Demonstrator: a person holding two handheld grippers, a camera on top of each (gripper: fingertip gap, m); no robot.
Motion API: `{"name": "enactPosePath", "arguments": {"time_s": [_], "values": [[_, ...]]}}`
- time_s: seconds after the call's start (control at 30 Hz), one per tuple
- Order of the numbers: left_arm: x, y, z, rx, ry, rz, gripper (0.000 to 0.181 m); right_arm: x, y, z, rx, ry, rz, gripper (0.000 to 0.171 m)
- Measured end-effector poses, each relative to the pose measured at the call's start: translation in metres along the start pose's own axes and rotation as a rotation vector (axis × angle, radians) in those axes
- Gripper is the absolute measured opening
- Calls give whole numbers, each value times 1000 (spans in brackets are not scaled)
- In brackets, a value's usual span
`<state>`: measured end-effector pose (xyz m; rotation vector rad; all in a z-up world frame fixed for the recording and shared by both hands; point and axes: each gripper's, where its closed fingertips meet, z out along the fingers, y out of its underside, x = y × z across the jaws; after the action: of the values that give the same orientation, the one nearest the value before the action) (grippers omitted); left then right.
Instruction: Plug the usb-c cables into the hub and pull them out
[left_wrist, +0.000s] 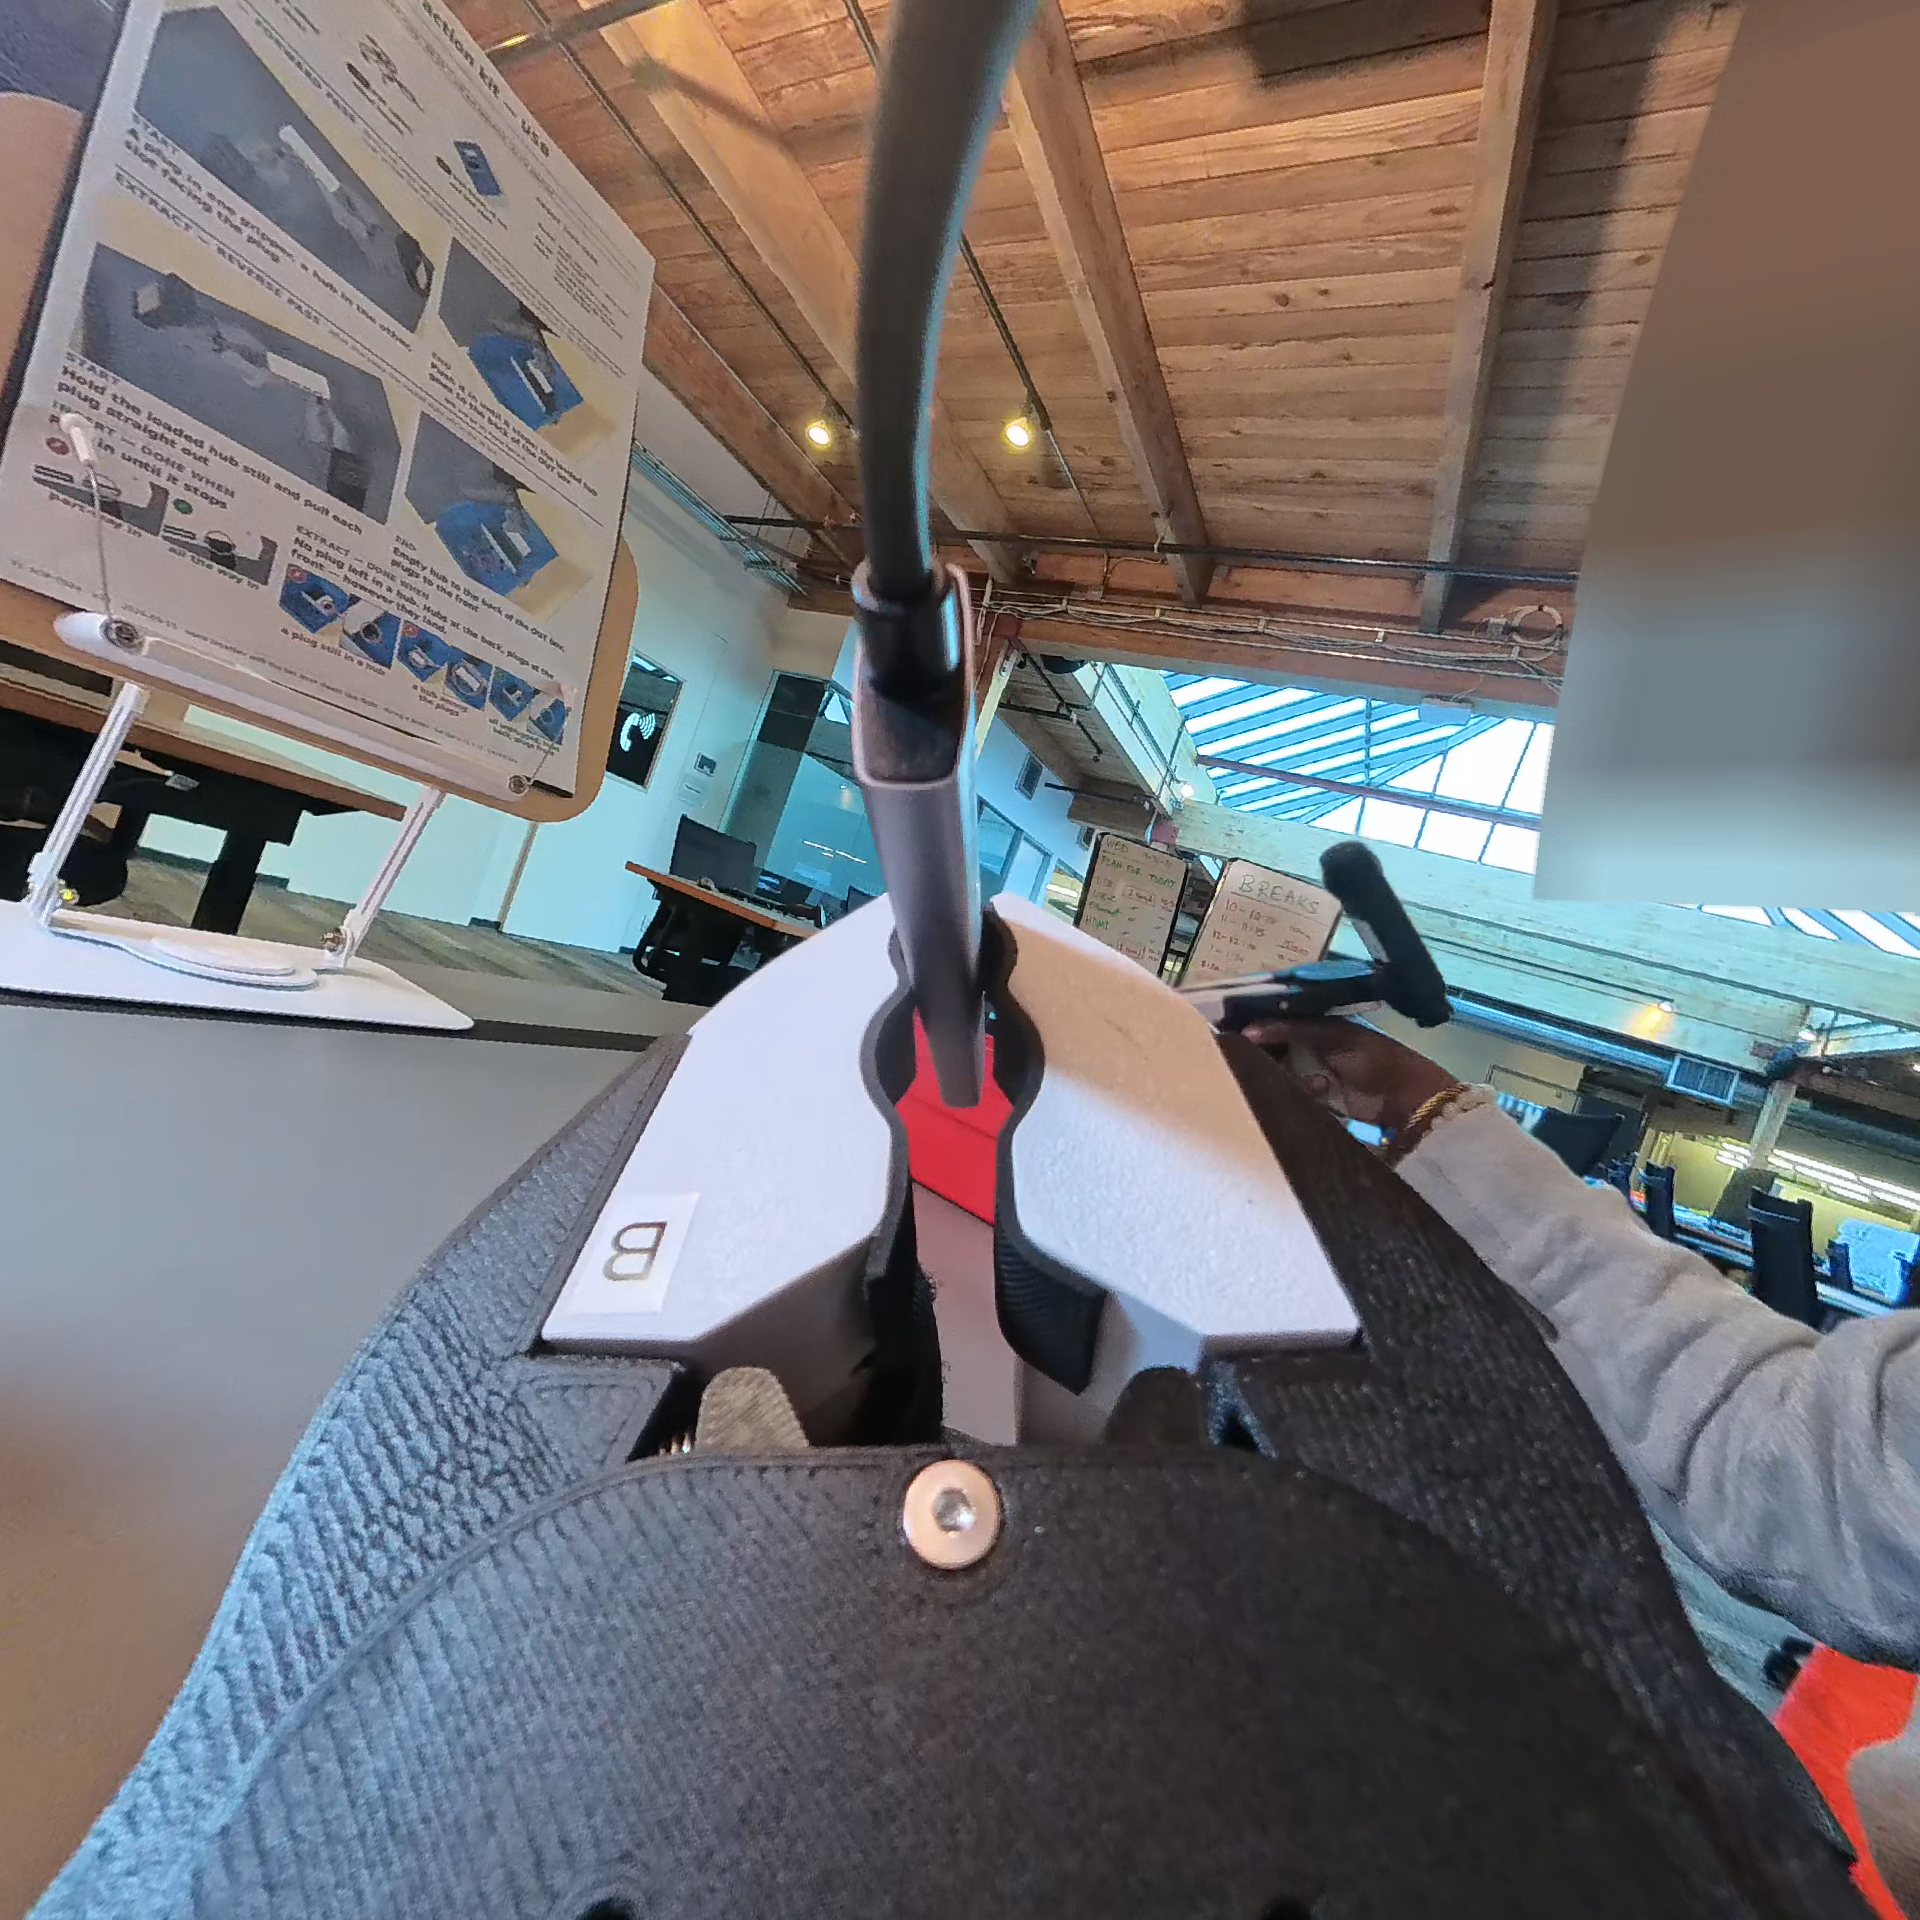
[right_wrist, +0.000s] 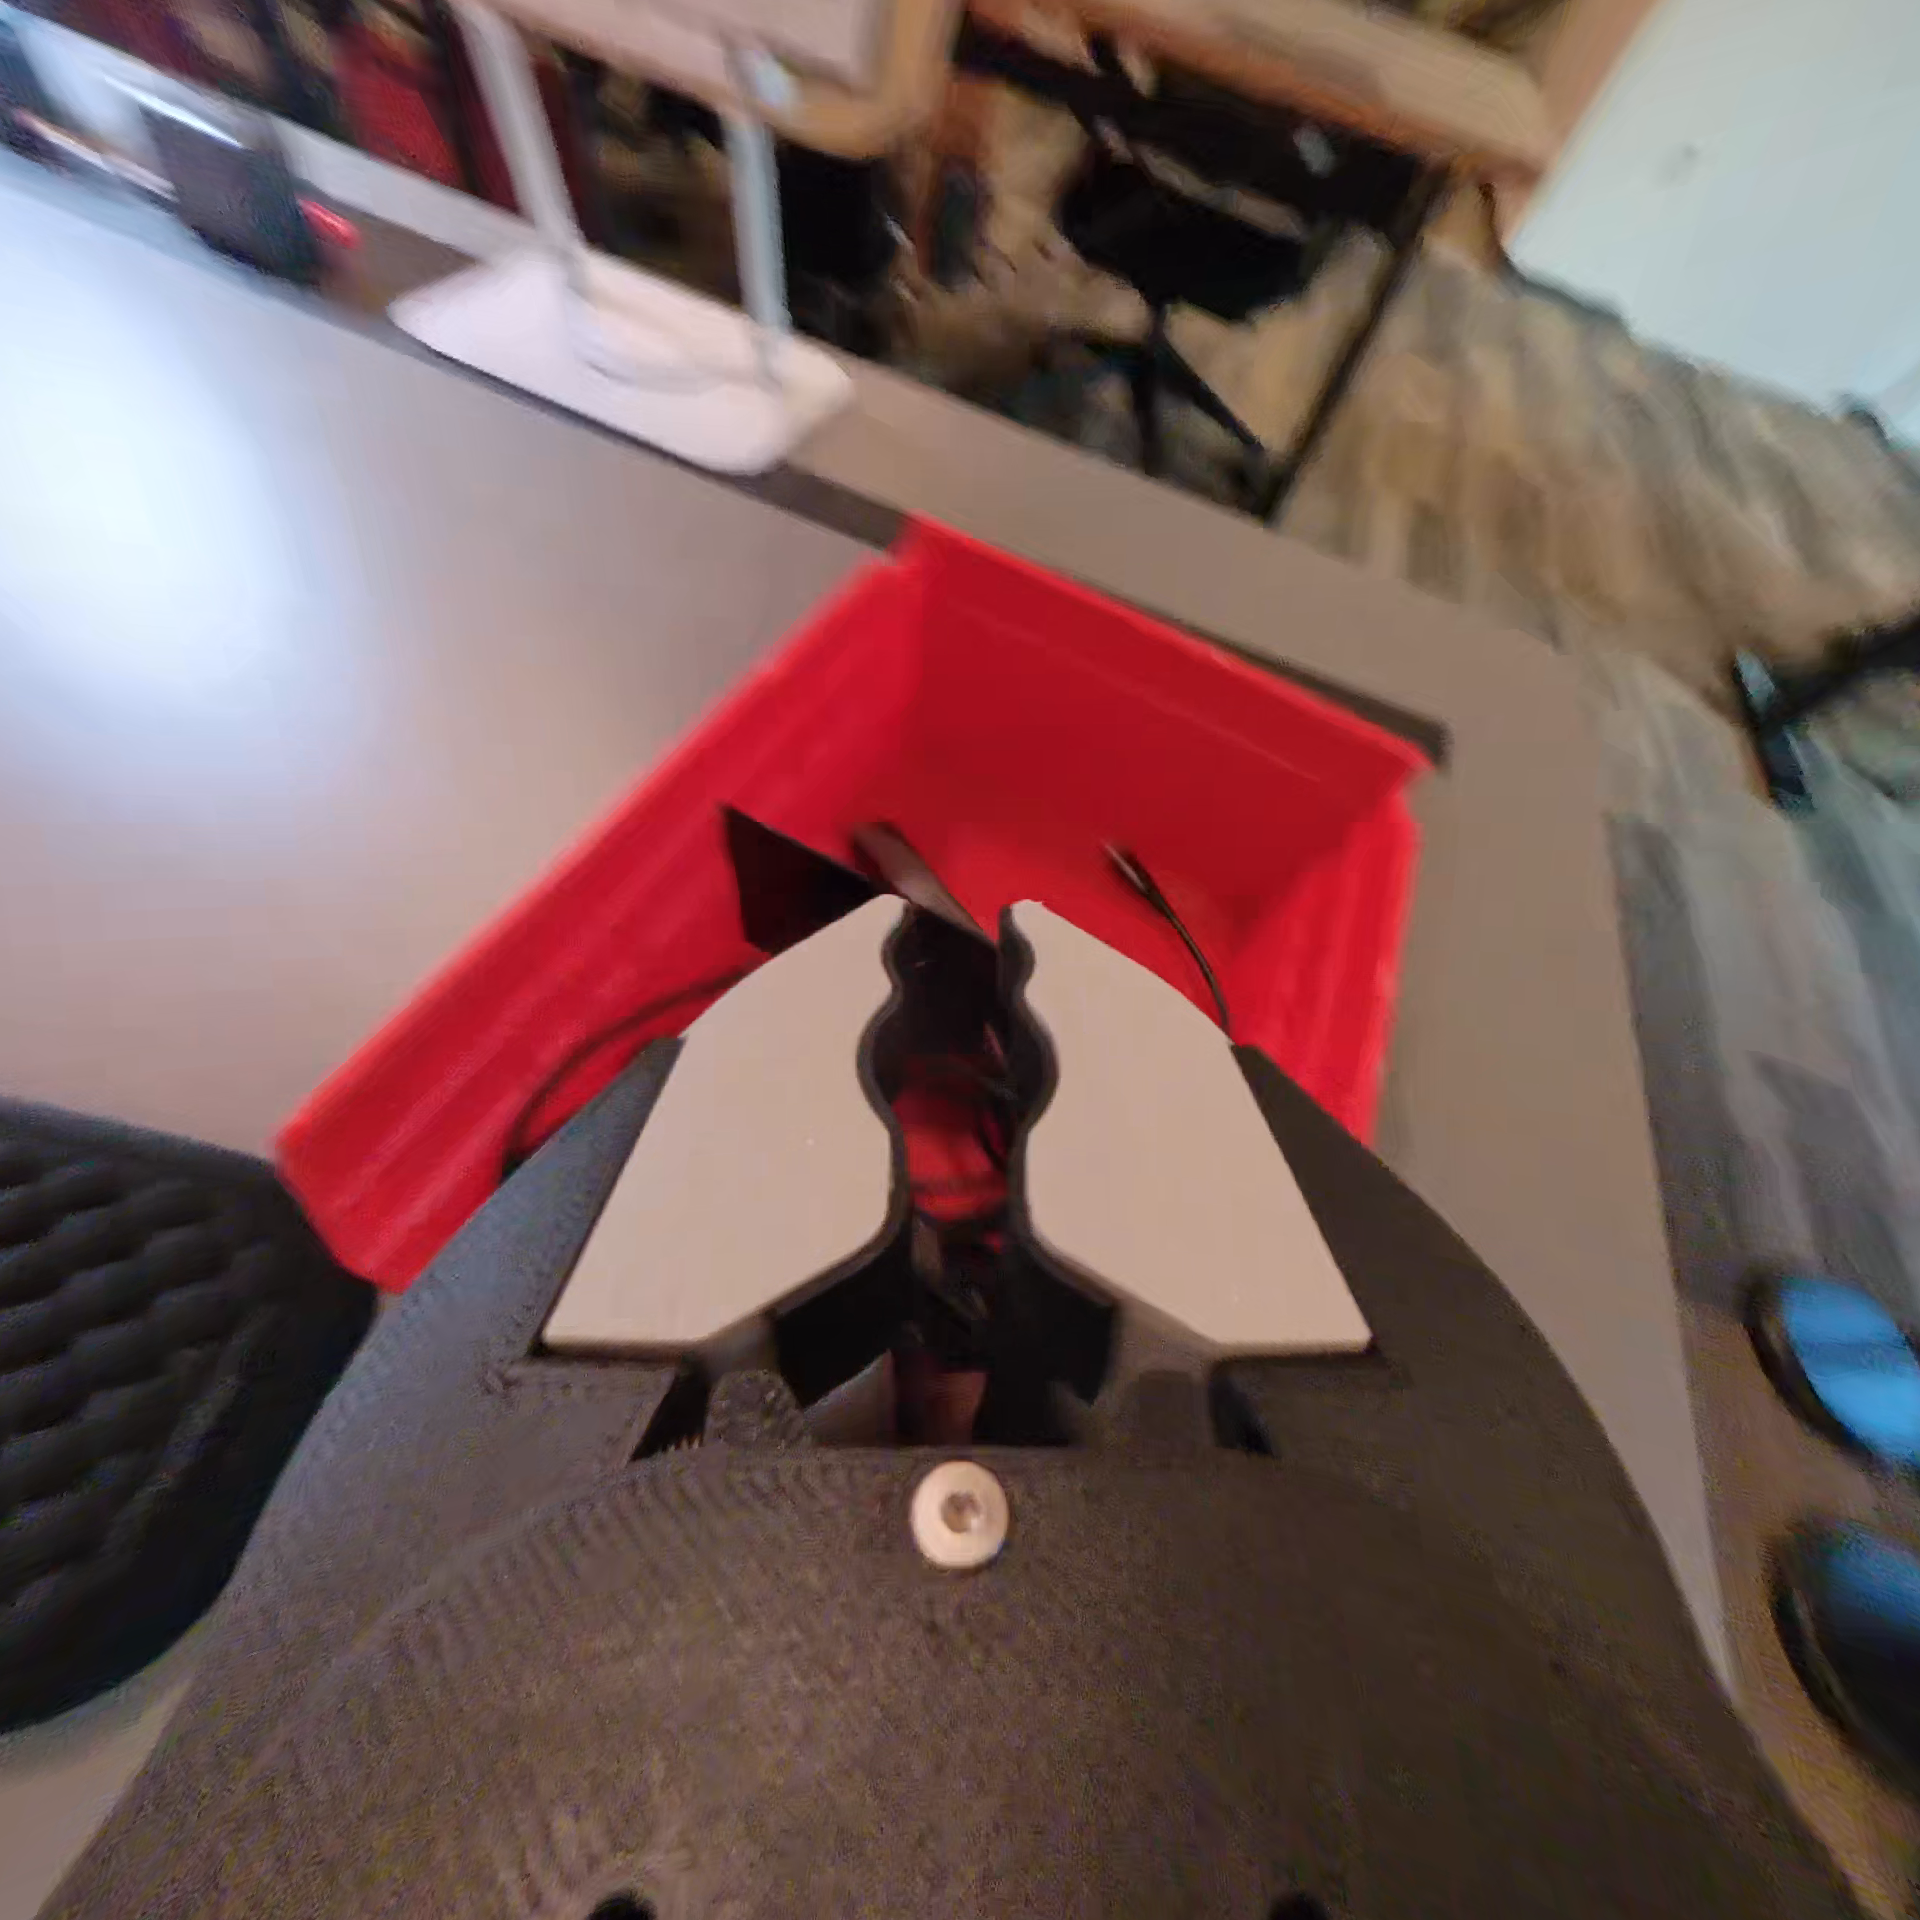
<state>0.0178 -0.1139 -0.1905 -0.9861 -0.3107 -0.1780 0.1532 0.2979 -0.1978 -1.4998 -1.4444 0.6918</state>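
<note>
My left gripper (left_wrist: 940, 1023) is tilted up toward a wooden ceiling, its fingers (left_wrist: 769, 1122) clenched on a slim grey hub (left_wrist: 920, 862) that stands out between them, its black cable (left_wrist: 920, 270) arching overhead. My right gripper (right_wrist: 951, 914) points down into a red bin (right_wrist: 1091, 727) on the grey bench (right_wrist: 312, 644); its fingers (right_wrist: 1143, 1122) are nearly together, with blurred black cables (right_wrist: 1169, 914) beyond the tips, and I cannot tell whether anything is gripped.

The left gripper (left_wrist: 951, 1023) tilts toward twelve o'clock, jaws clamped on something thin. At three o'clock, a grey-sleeved hand (left_wrist: 1340, 1081) extends. The right gripper (right_wrist: 951, 920) angles downward, jaws parted by a narrow gap.
</note>
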Motion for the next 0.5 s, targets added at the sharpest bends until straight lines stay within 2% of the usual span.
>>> {"name": "enactPosePath", "arguments": {"time_s": [0.13,0.33,0.43,0.5], "values": [[2,2,1,-14,2,17,10,44,58,3,-246,289,-41,8],[6,9,4,-56,11,56,10,59,132,28,-568,398,-146,8],[7,13,5,-80,18,60,10,55,120,26,-575,432,-148,14],[7,16,7,-96,23,58,10,44,89,20,-464,453,-108,23]]}}
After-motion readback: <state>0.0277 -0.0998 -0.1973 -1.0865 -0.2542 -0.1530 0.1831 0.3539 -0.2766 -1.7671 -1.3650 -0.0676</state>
